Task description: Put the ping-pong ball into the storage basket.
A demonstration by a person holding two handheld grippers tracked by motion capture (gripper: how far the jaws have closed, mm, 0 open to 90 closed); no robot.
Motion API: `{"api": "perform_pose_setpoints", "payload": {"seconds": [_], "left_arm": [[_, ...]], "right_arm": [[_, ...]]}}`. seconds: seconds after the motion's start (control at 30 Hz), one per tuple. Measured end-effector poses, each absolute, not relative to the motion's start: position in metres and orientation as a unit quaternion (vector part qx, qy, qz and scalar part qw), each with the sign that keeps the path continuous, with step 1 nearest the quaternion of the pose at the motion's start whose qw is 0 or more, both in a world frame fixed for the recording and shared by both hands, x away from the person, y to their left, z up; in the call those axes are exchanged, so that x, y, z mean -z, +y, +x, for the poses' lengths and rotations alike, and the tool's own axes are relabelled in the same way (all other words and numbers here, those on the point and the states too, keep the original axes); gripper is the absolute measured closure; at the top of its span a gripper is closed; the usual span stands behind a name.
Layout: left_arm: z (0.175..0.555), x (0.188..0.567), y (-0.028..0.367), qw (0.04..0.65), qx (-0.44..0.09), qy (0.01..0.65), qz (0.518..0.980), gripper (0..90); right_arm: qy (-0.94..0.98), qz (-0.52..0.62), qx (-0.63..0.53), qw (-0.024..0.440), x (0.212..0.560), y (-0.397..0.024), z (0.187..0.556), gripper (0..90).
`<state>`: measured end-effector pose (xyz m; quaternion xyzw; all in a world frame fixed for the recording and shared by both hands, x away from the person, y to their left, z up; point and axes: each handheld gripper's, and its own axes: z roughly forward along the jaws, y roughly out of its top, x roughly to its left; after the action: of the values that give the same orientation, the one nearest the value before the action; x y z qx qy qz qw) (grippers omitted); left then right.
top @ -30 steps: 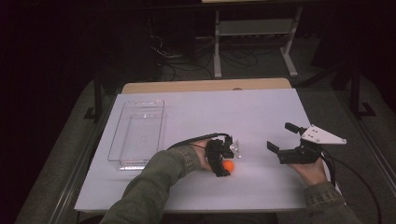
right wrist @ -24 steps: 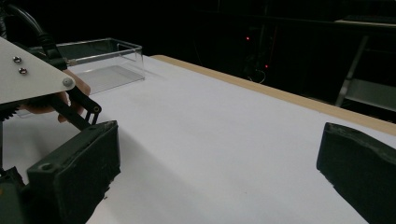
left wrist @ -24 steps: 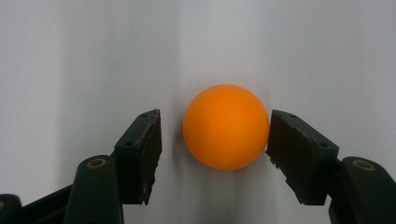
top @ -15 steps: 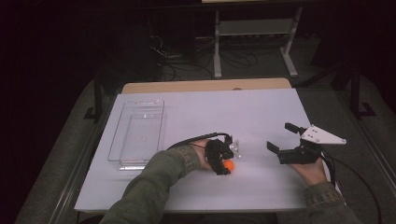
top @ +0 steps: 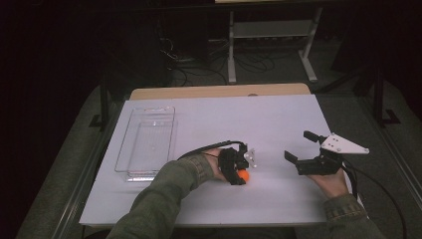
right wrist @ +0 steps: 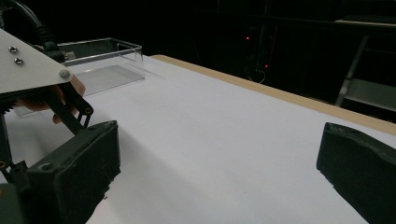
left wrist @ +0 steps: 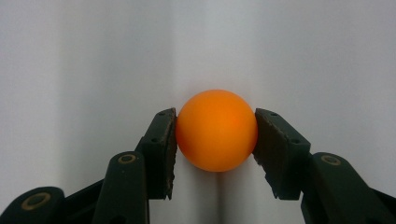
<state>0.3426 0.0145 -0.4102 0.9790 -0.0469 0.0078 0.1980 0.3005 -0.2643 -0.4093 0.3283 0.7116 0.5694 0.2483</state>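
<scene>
An orange ball [left wrist: 217, 130] rests on the white table [top: 249, 114], a little to the near side of its middle. My left gripper [left wrist: 215, 119] is shut on it, with one pad against each side. Its jaws have just been closing onto the ball. From above, the ball [top: 243, 175] peeks out below the left gripper [top: 240, 170], which my left hand holds pointing down. My right gripper [top: 298, 145] hovers to the right of the ball and apart from it. In its own view the right gripper [right wrist: 220, 140] stands wide open with only bare table between the jaws.
A clear plastic tray [top: 147, 142] lies empty on the left part of the table, also seen as the tray [right wrist: 100, 60] far left. A wooden edge [top: 219, 92] runs along the far side. A metal rack [top: 268, 30] and cables stand on the dark floor beyond.
</scene>
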Motion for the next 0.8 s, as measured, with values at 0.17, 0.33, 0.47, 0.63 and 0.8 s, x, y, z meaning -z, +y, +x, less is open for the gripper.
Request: {"api": "perform_pose_setpoints", "payload": {"seconds": [0.17, 0.33, 0.47, 0.63, 0.8], "left_arm": [[0.341, 0.408, 0.014, 0.200, -0.008, -0.053, 0.978, 50.5], [0.339, 0.404, 0.015, 0.199, -0.010, -0.053, 0.979, 50.5], [0.339, 0.401, 0.017, 0.198, -0.011, -0.053, 0.979, 50.5], [0.339, 0.395, 0.021, 0.202, -0.013, -0.049, 0.978, 50.6], [0.338, 0.389, 0.023, 0.212, -0.011, -0.049, 0.976, 50.6]], "right_arm": [[0.711, 0.328, -0.570, 0.248, 0.409, -0.264, 0.300, 0.0], [0.711, 0.328, -0.570, 0.248, 0.409, -0.264, 0.300, 0.0], [0.713, 0.327, -0.568, 0.247, 0.409, -0.264, 0.301, 0.0], [0.712, 0.328, -0.569, 0.248, 0.409, -0.264, 0.301, 0.0], [0.713, 0.328, -0.569, 0.247, 0.409, -0.263, 0.301, 0.0]]}}
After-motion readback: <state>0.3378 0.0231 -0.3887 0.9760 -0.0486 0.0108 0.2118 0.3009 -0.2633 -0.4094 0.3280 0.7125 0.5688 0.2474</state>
